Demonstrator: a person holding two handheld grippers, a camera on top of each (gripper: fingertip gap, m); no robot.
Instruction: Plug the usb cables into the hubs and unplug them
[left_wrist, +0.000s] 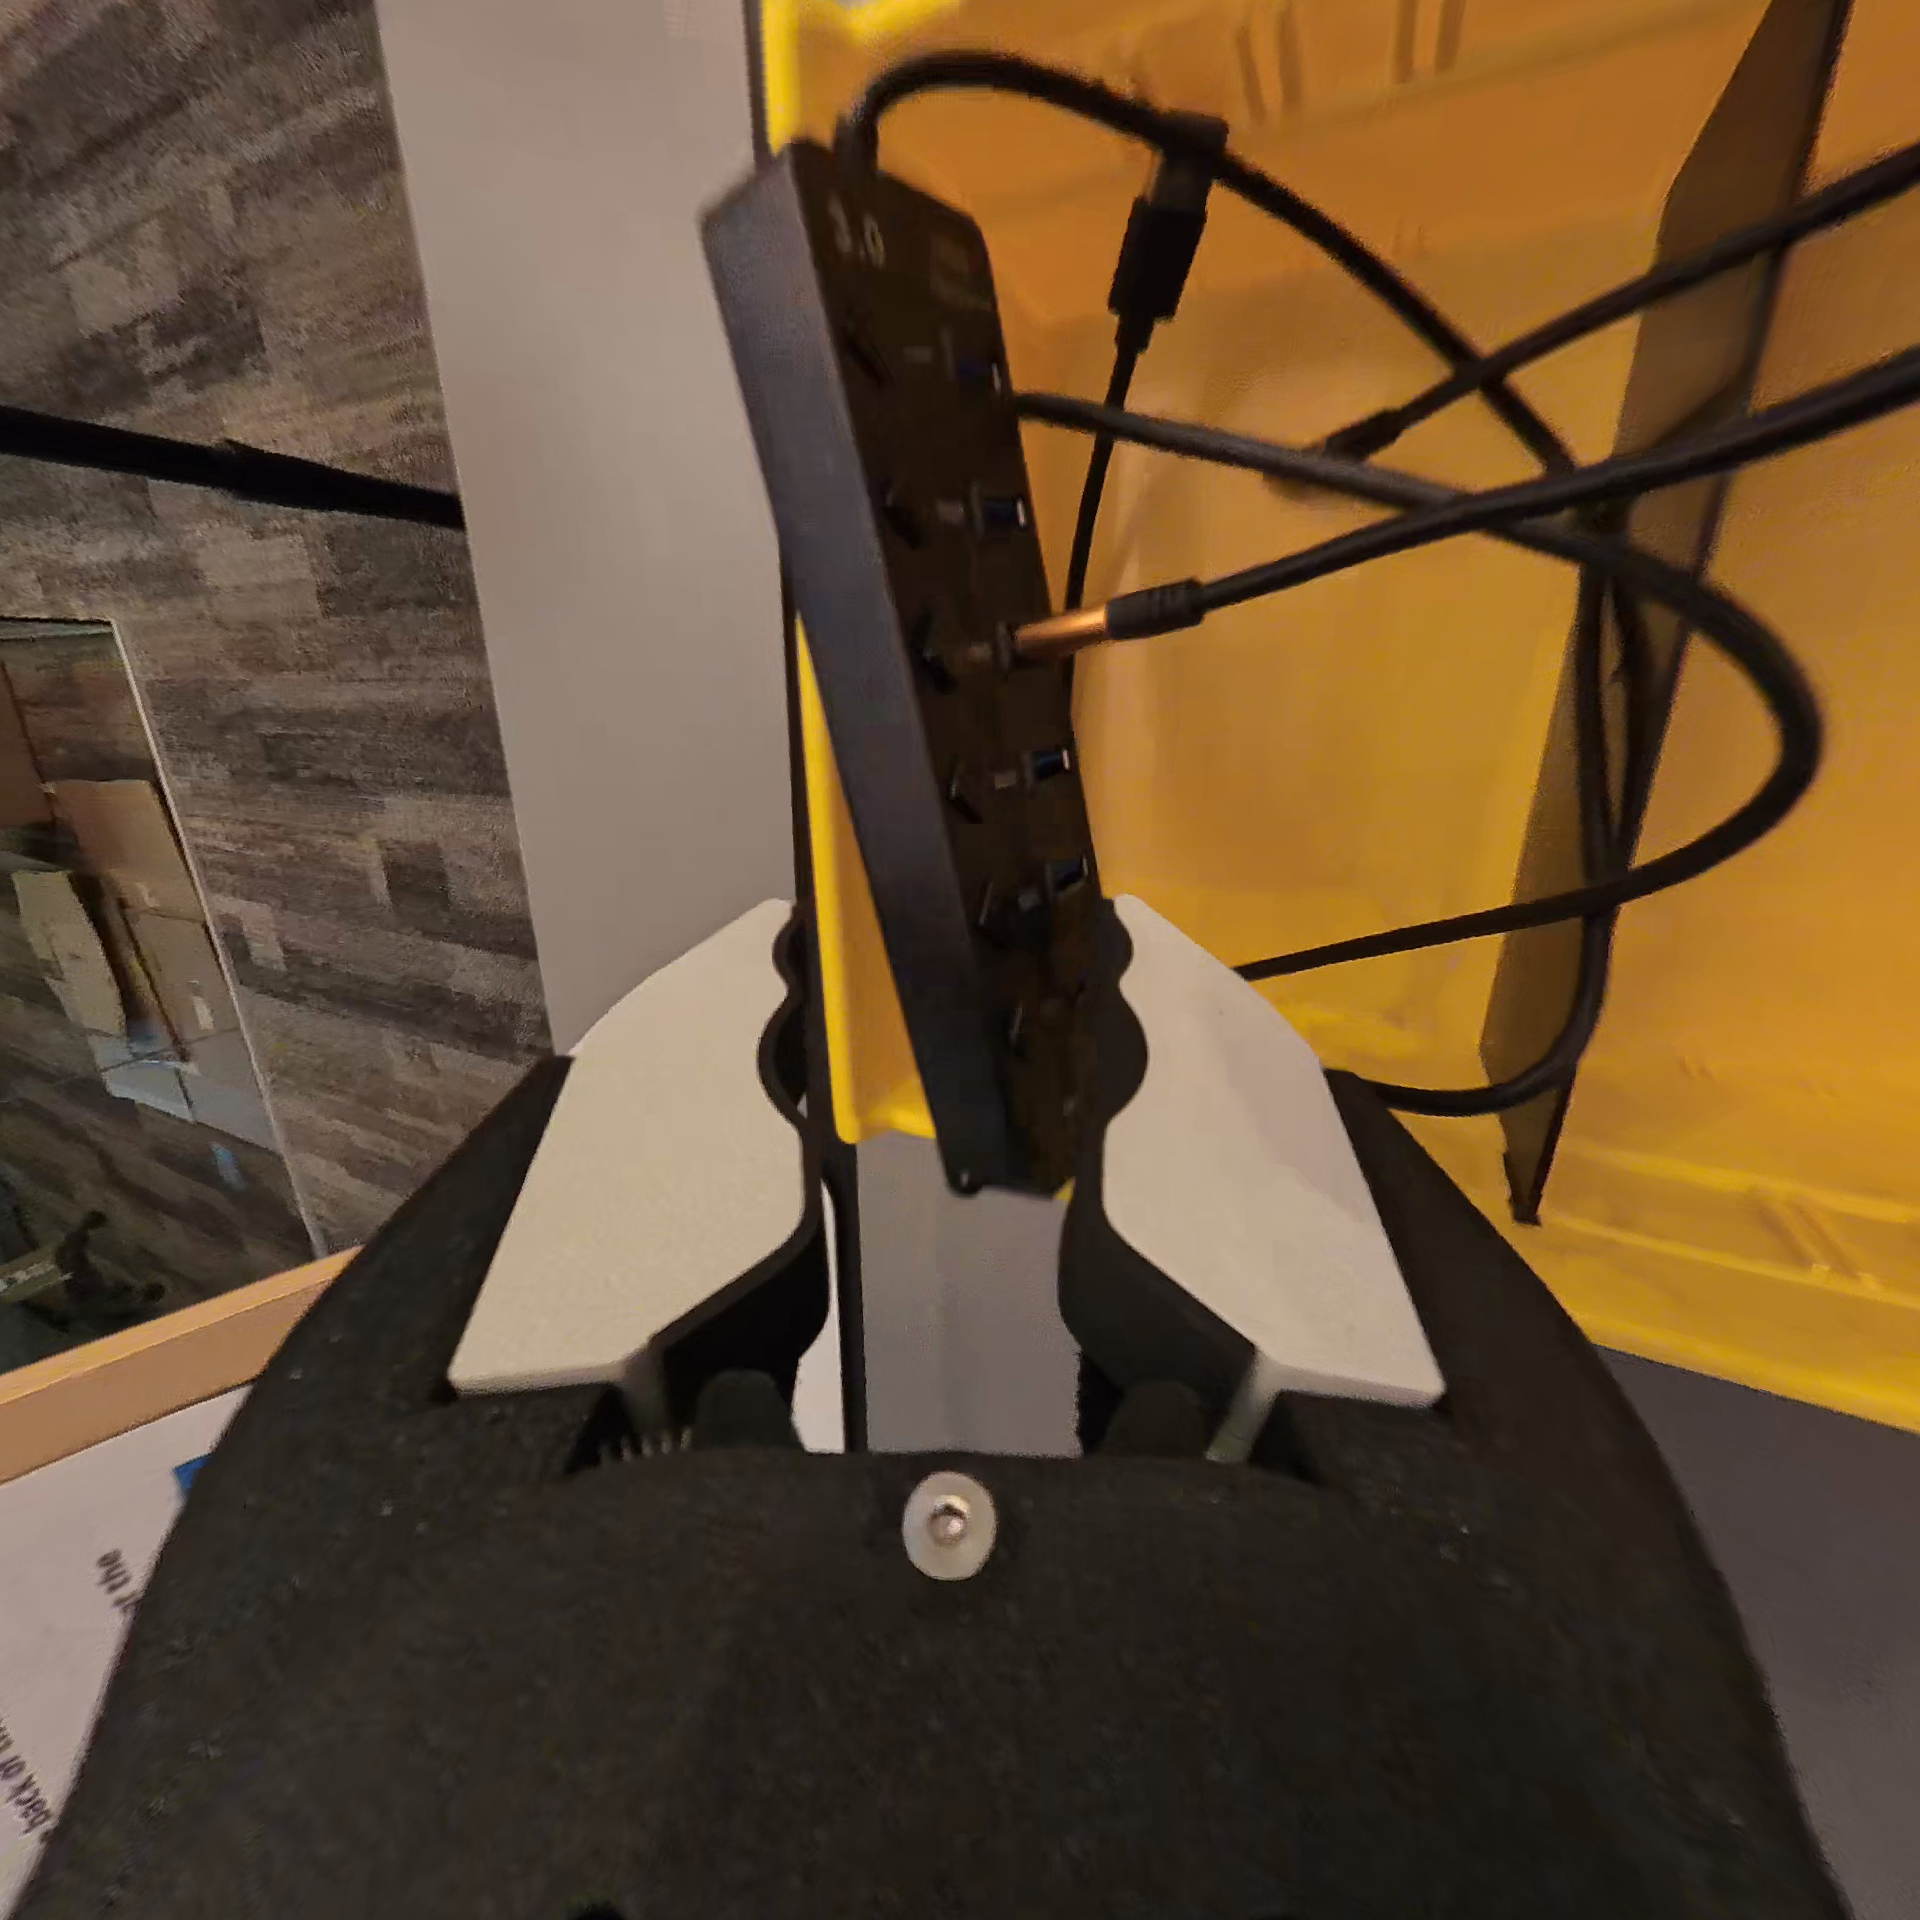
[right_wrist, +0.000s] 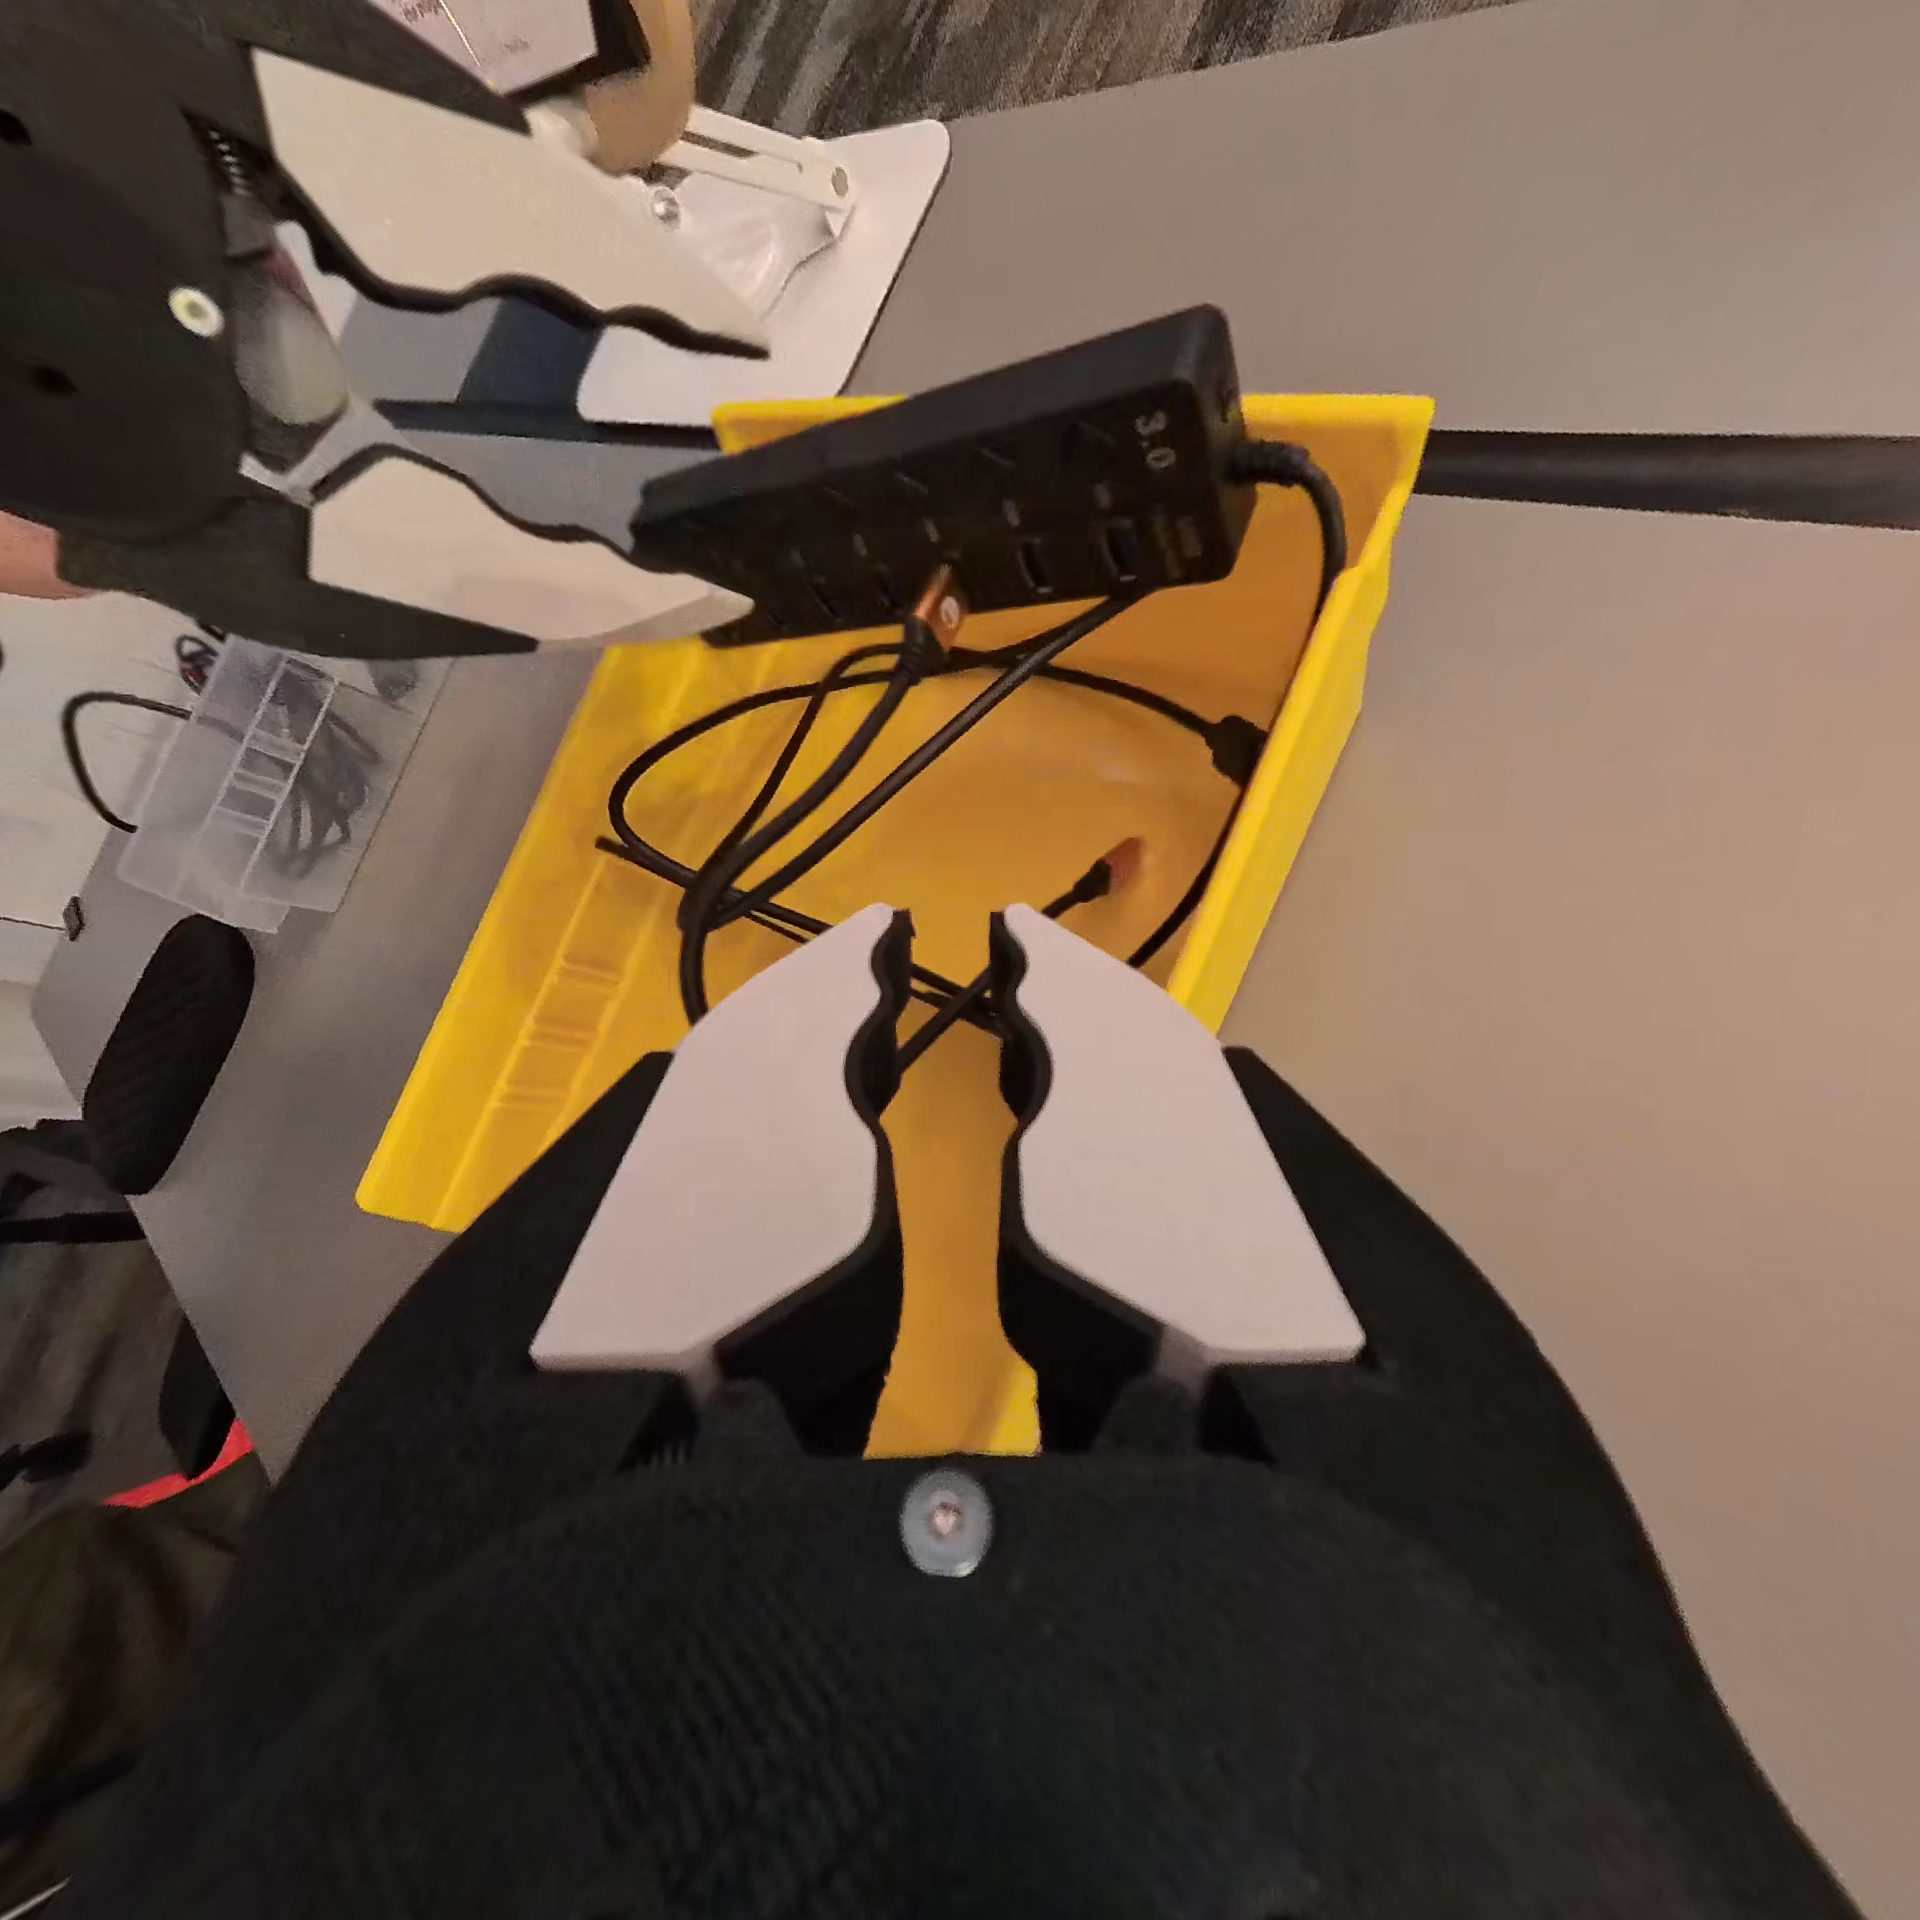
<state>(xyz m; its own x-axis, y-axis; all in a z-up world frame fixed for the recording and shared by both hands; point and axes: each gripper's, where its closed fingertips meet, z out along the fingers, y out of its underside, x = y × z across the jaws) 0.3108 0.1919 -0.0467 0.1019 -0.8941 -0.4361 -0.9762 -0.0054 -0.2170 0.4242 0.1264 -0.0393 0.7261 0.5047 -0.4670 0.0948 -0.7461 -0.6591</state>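
My left gripper (left_wrist: 951, 914) is shut on the near end of a long black USB hub (left_wrist: 914, 540) and holds it tilted above the yellow bin (left_wrist: 1351, 831). A copper-coloured plug (left_wrist: 1060, 631) on a black cable sits in one of the middle ports. In the right wrist view the left gripper (right_wrist: 753, 478) holds the hub (right_wrist: 987, 488) over the bin's far end (right_wrist: 1340, 665), with the copper plug (right_wrist: 940, 608) in it. My right gripper (right_wrist: 945, 920) is open and empty above crossed black cables in the bin. A loose black plug (right_wrist: 1236, 743) lies by the bin wall.
The bin stands on a grey table (right_wrist: 1558, 831). A clear plastic organiser box (right_wrist: 249, 779) with cables and a black cylinder (right_wrist: 166, 1049) sit at the left. A white stand (right_wrist: 727, 208) is beyond the bin. A dark strip (right_wrist: 1662, 468) crosses the table. Tip to tip, the grippers are about 15 centimeters apart.
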